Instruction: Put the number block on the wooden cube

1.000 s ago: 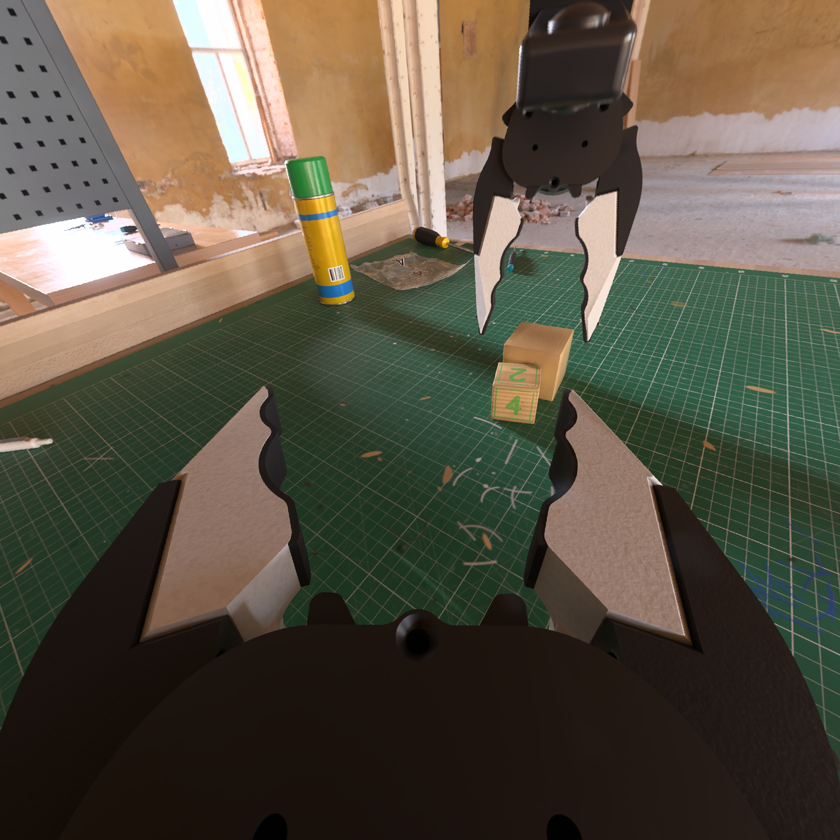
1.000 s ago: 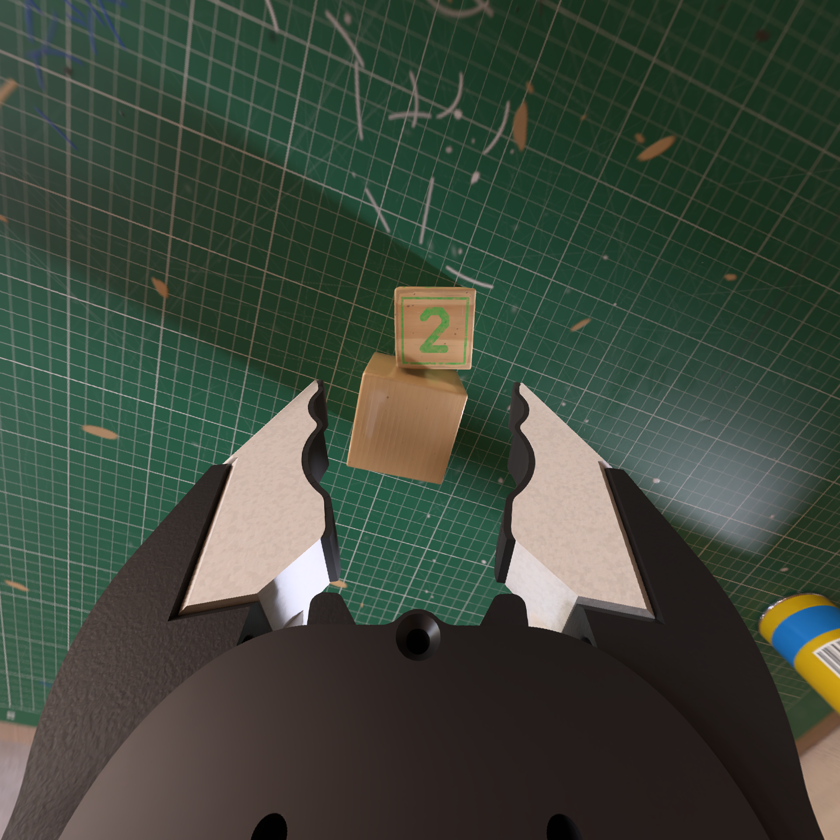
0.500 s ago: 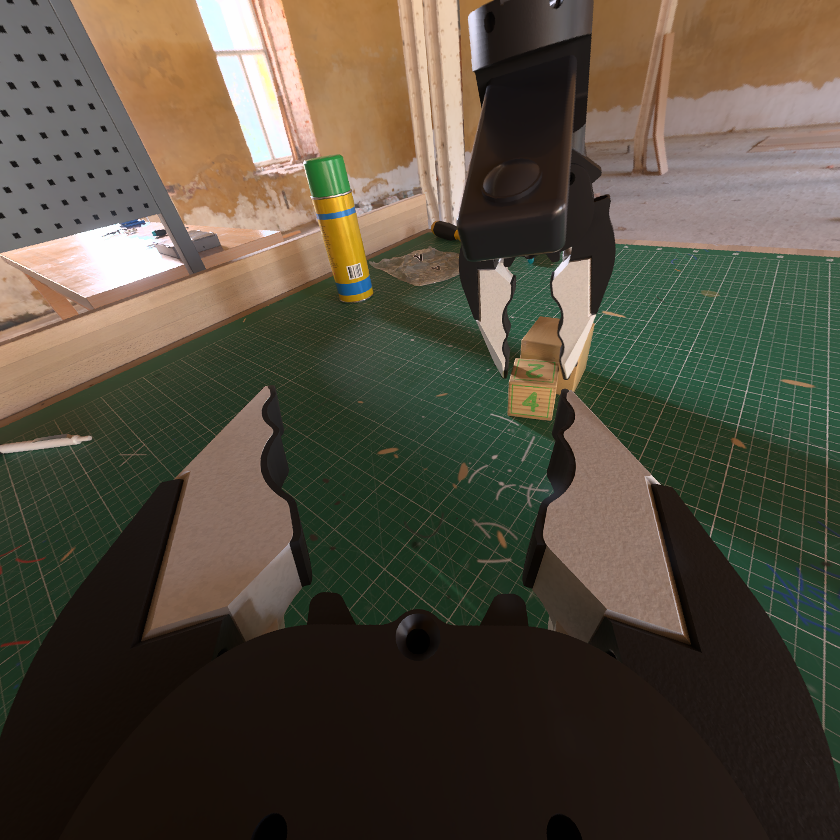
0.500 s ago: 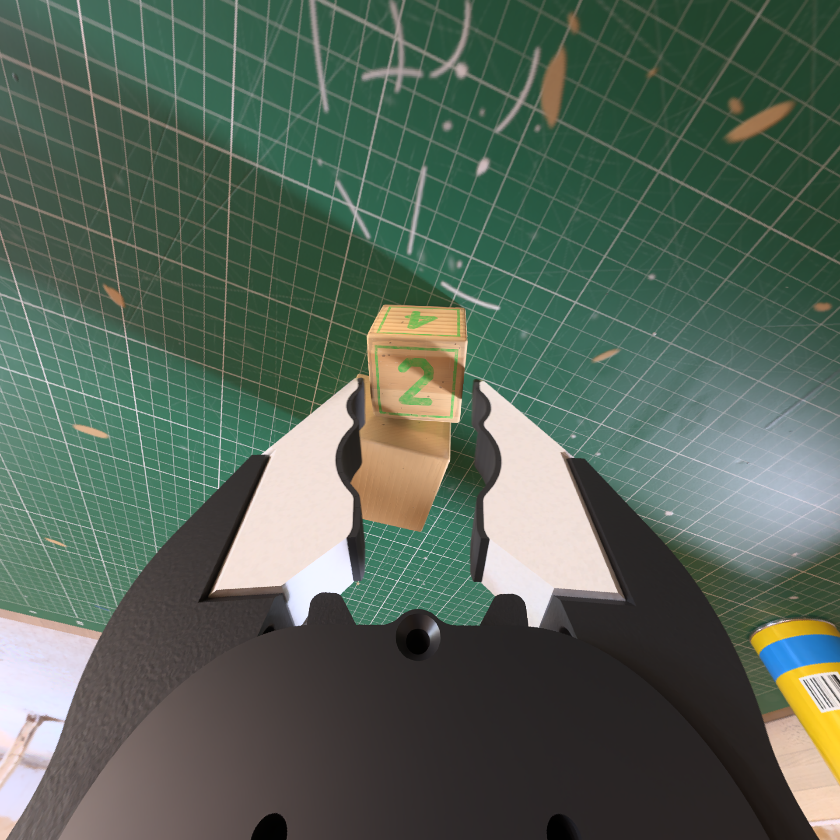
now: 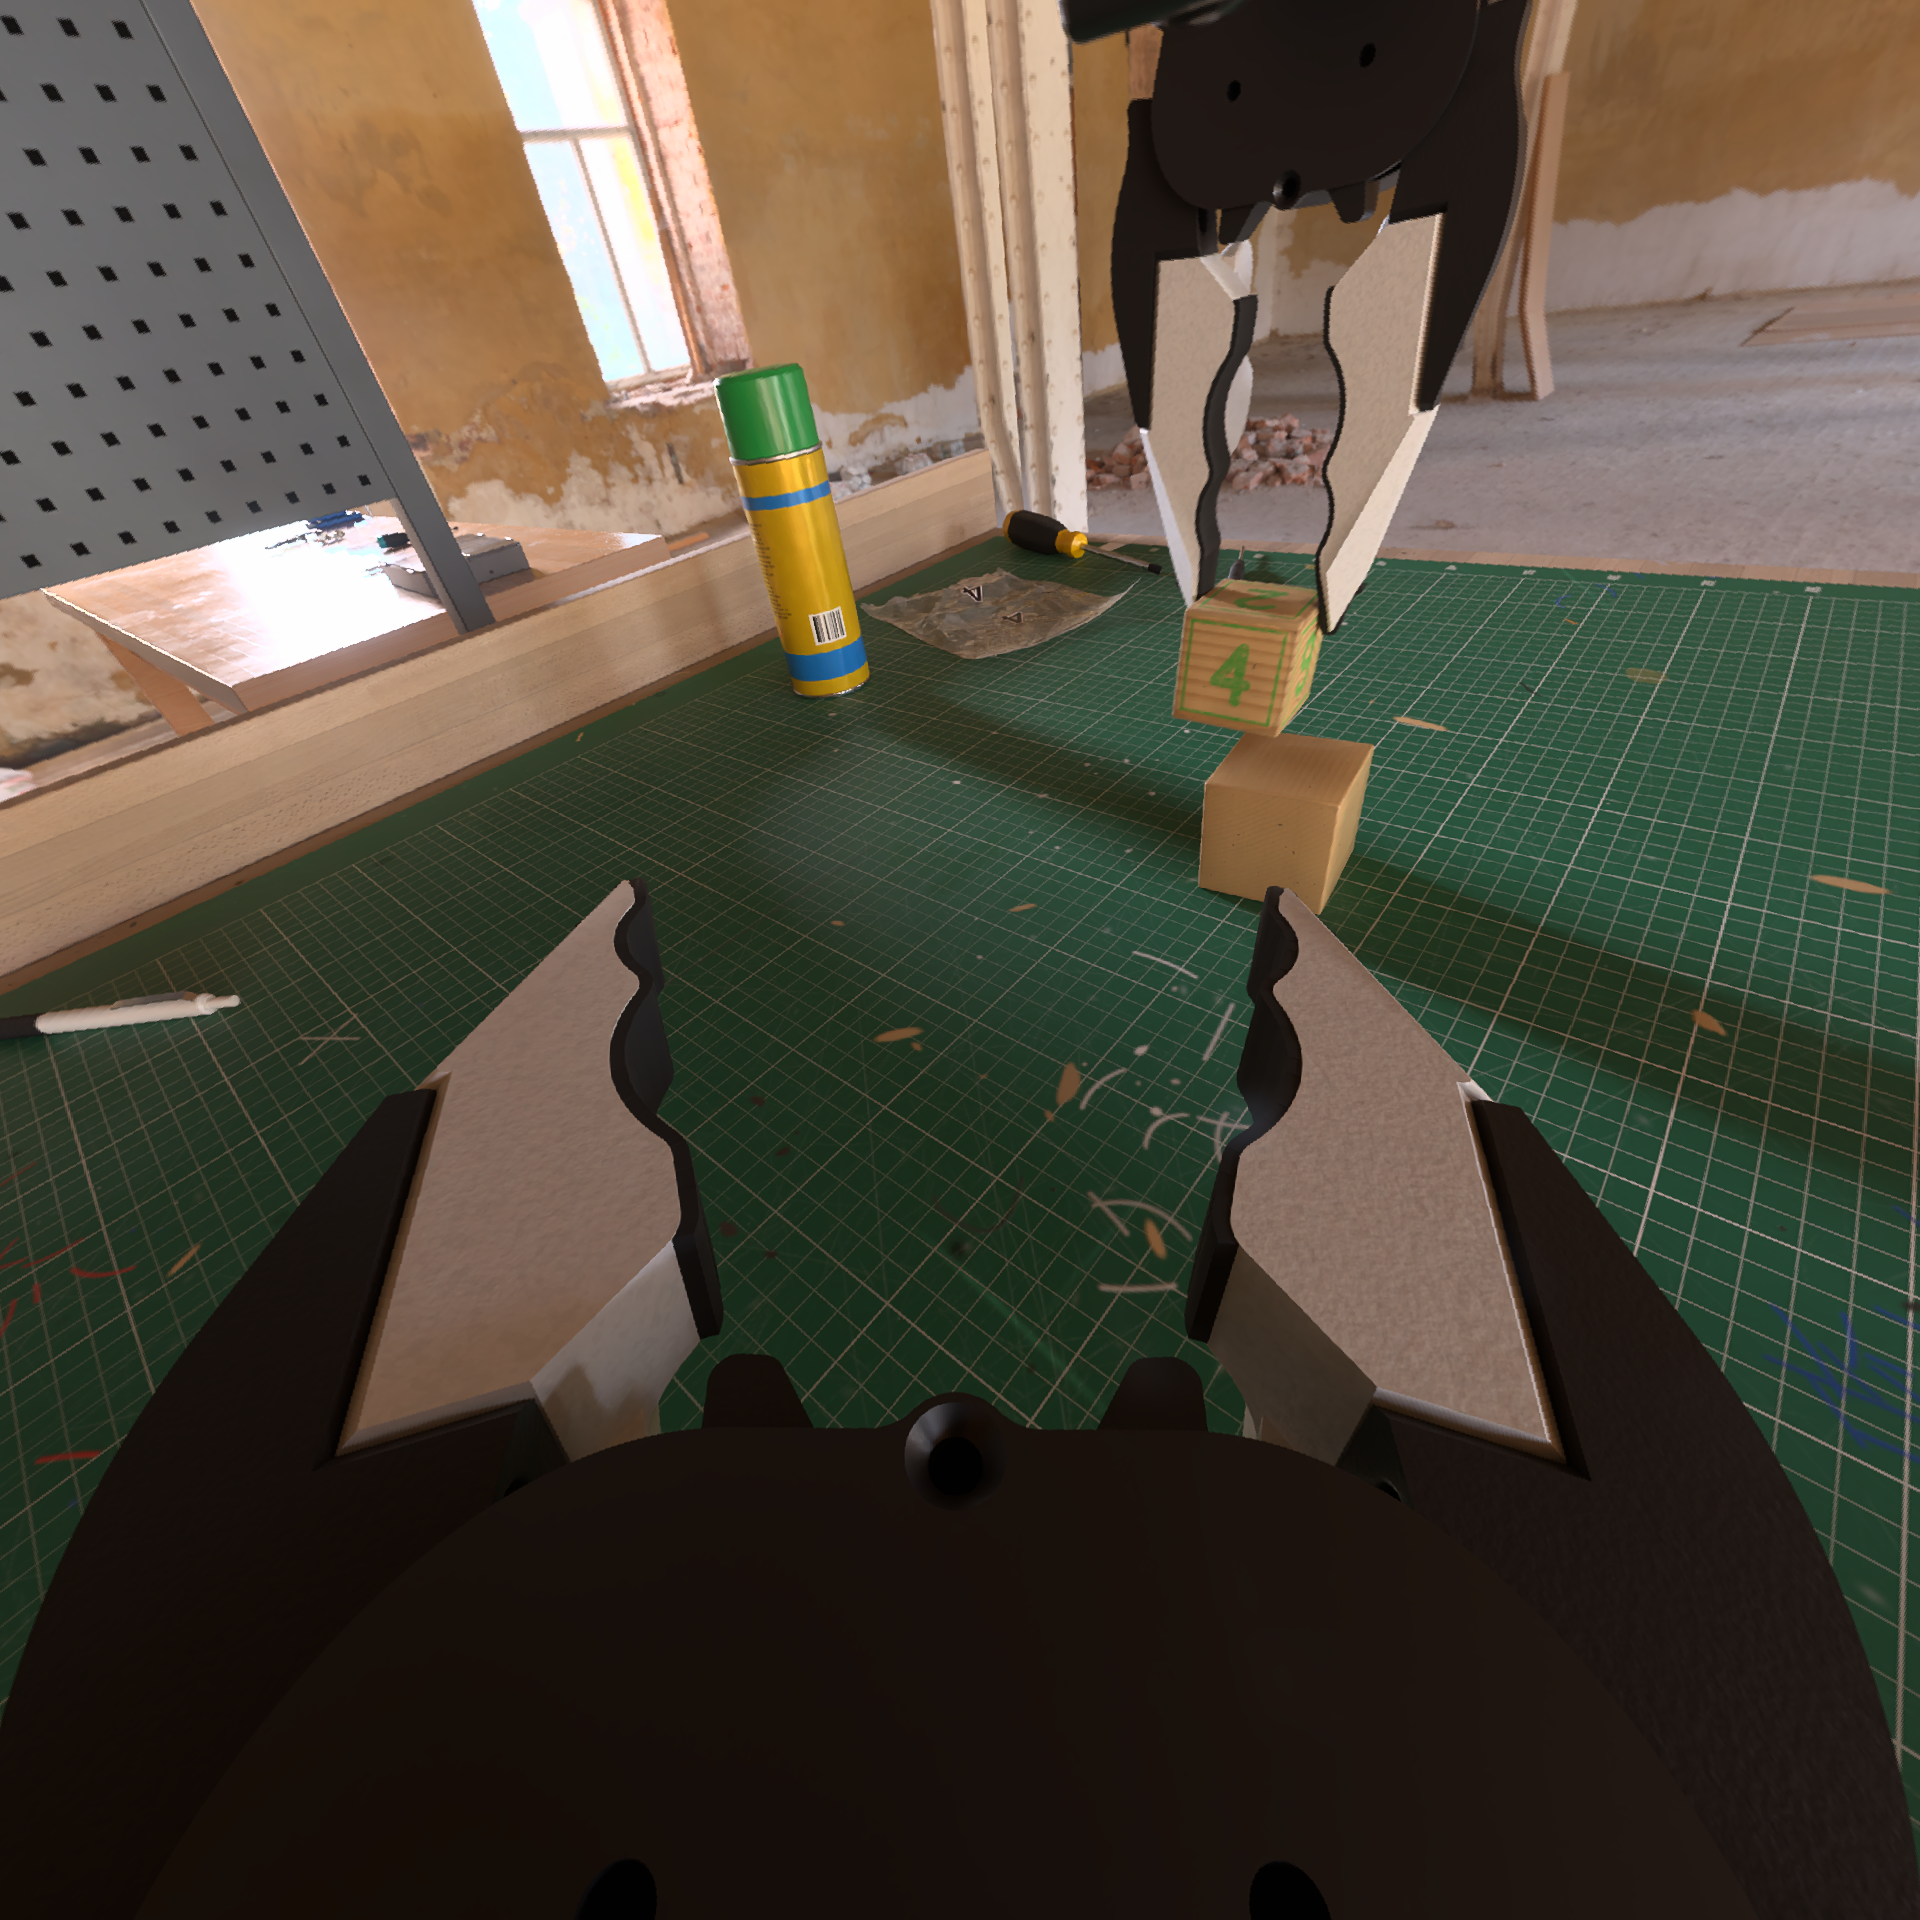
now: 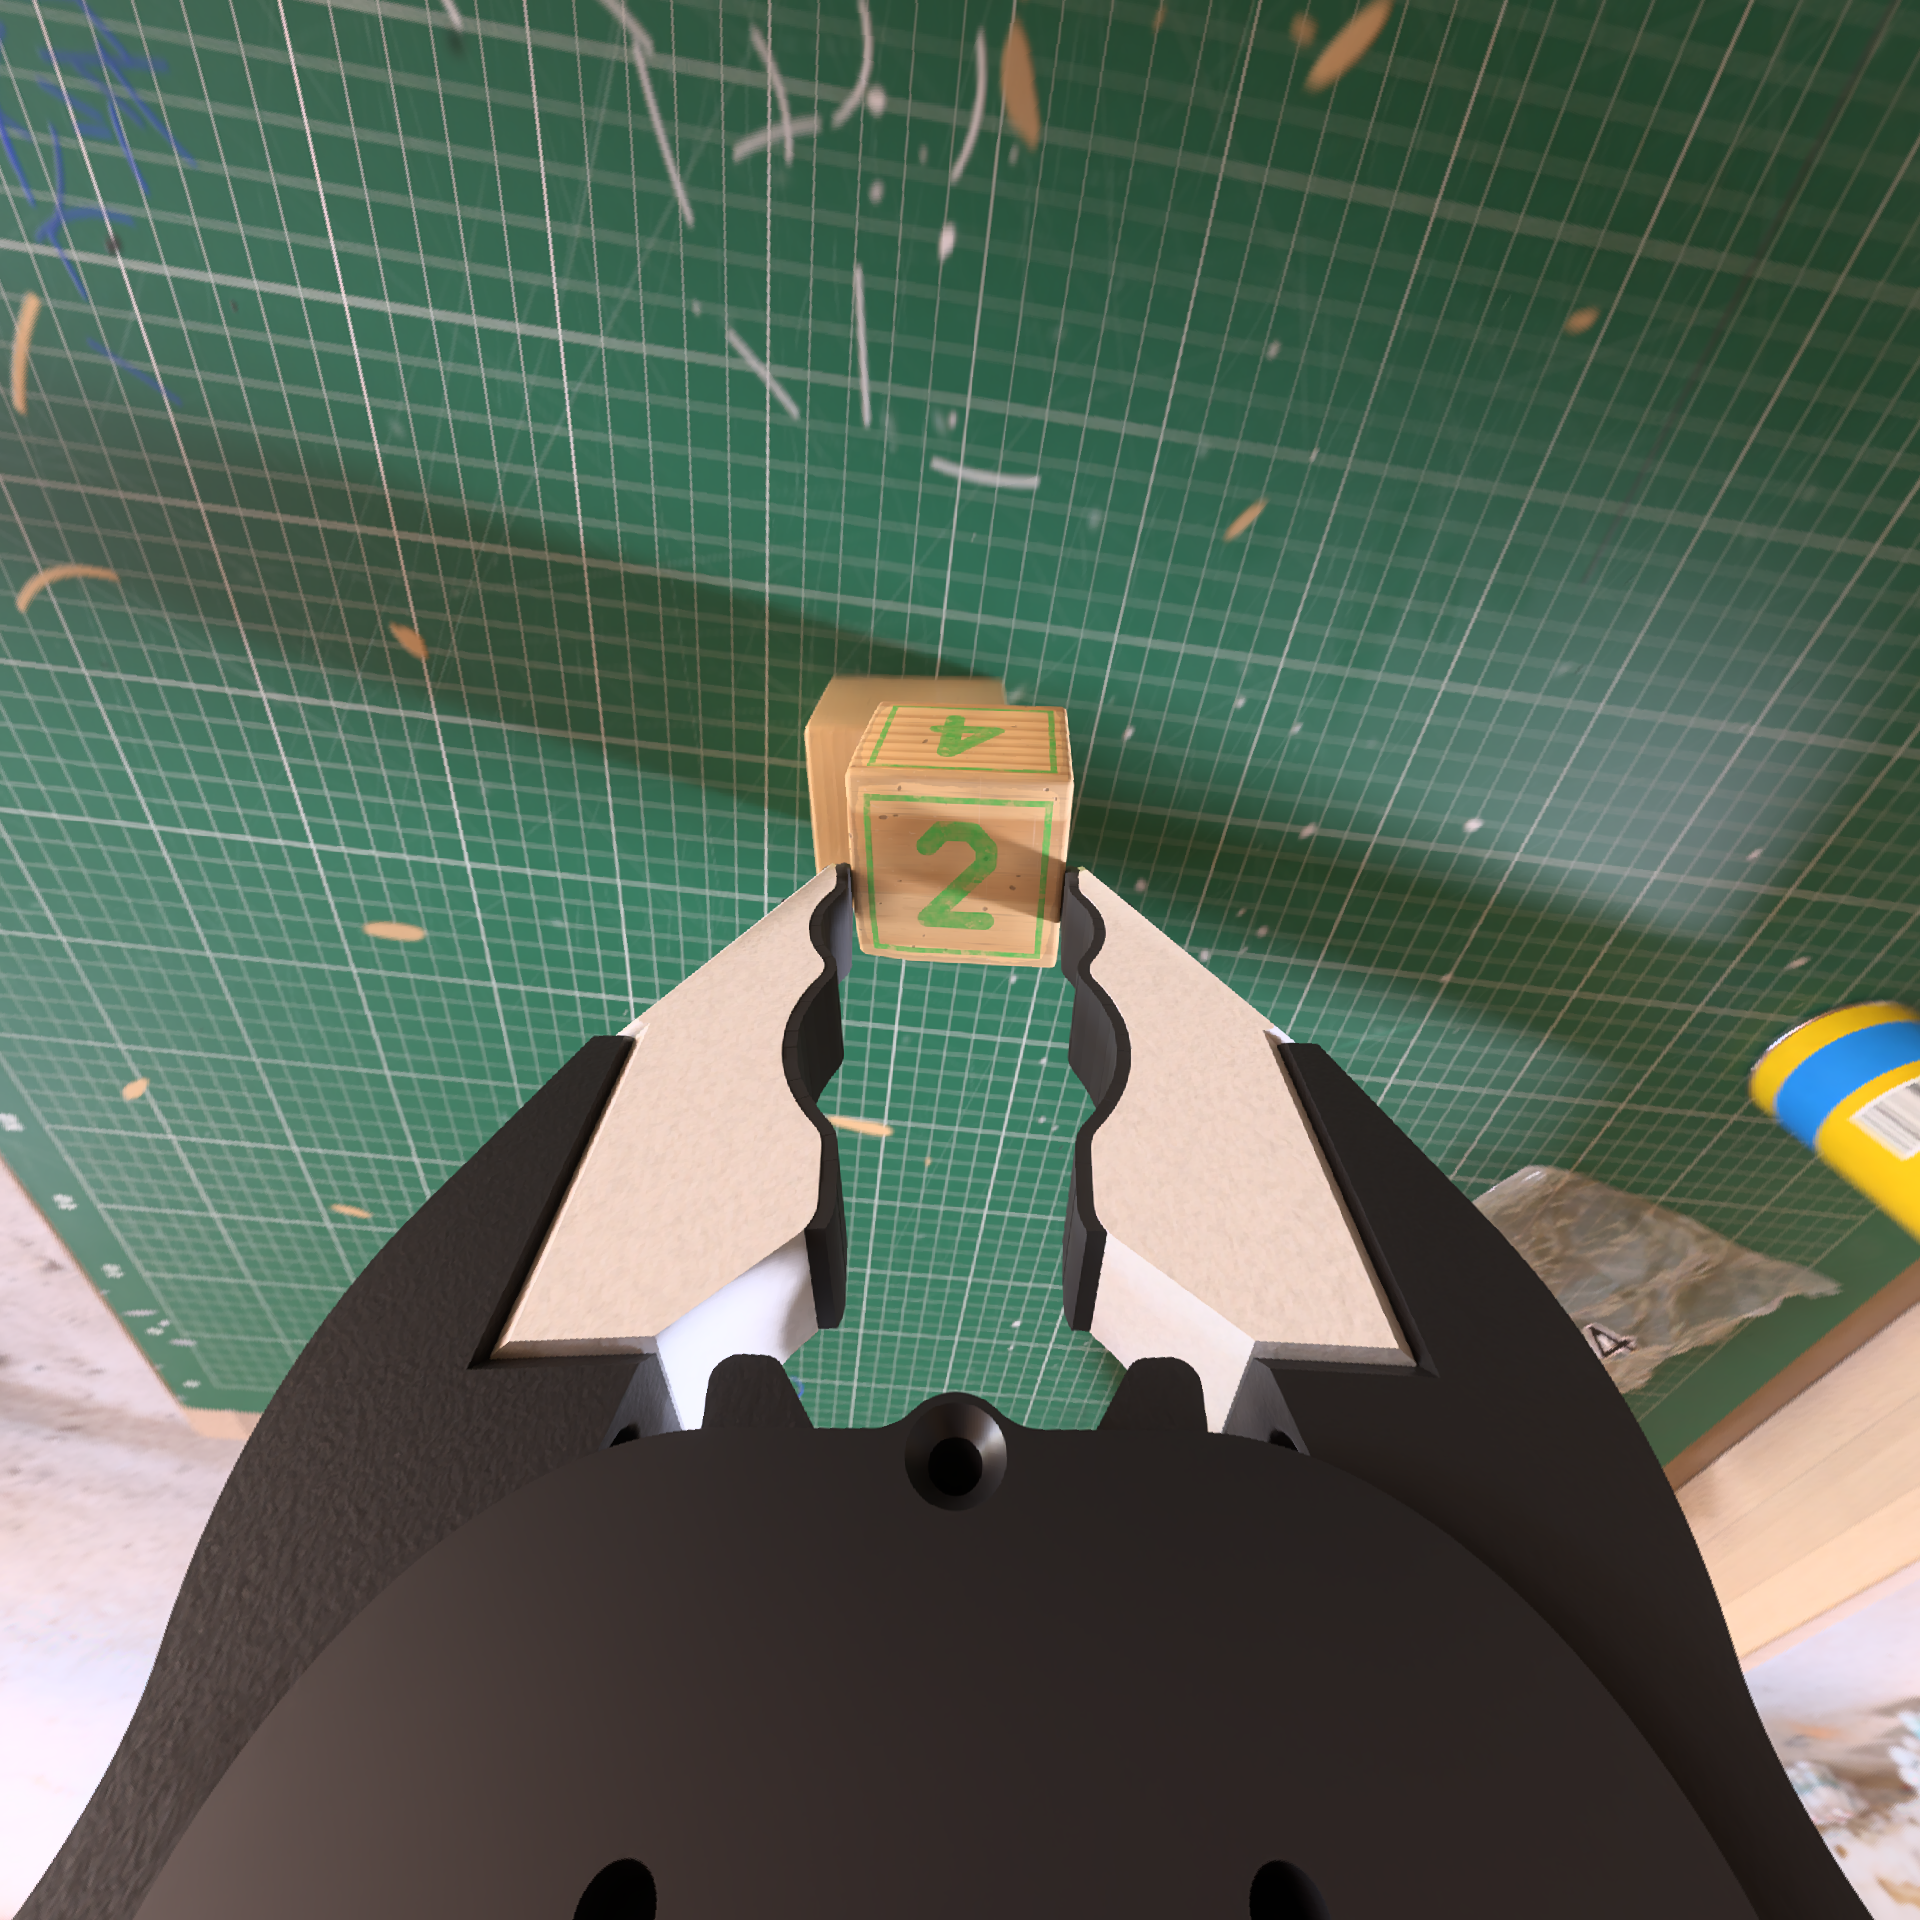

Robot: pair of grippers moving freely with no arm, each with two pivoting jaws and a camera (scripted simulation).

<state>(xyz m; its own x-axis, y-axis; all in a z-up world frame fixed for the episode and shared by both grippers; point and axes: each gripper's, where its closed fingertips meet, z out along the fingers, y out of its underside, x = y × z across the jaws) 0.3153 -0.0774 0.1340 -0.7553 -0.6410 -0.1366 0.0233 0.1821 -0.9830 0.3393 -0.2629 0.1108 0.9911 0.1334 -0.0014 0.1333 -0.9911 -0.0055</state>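
The number block (image 5: 1242, 665), pale wood with green digits, hangs in the air between the tips of my right gripper (image 5: 1262, 613), a little above the plain wooden cube (image 5: 1283, 821) on the green mat. In the right wrist view my right gripper (image 6: 956, 883) is shut on the block (image 6: 956, 842) at its fingertips, and the cube (image 6: 831, 758) shows behind and below it, mostly hidden. My left gripper (image 5: 951, 914) is open and empty, low over the mat, short of the cube.
A yellow spray can with a green cap (image 5: 795, 530) stands at the mat's far left edge, with a crumpled clear bag (image 5: 997, 613) and a screwdriver (image 5: 1070, 540) beside it. A white pen (image 5: 125, 1013) lies at left. A wooden ledge (image 5: 416, 707) borders the mat.
My right gripper came down around the number block, shut on it and lifted it off the mat to above the cube. My left gripper stayed open, shifting only slightly.
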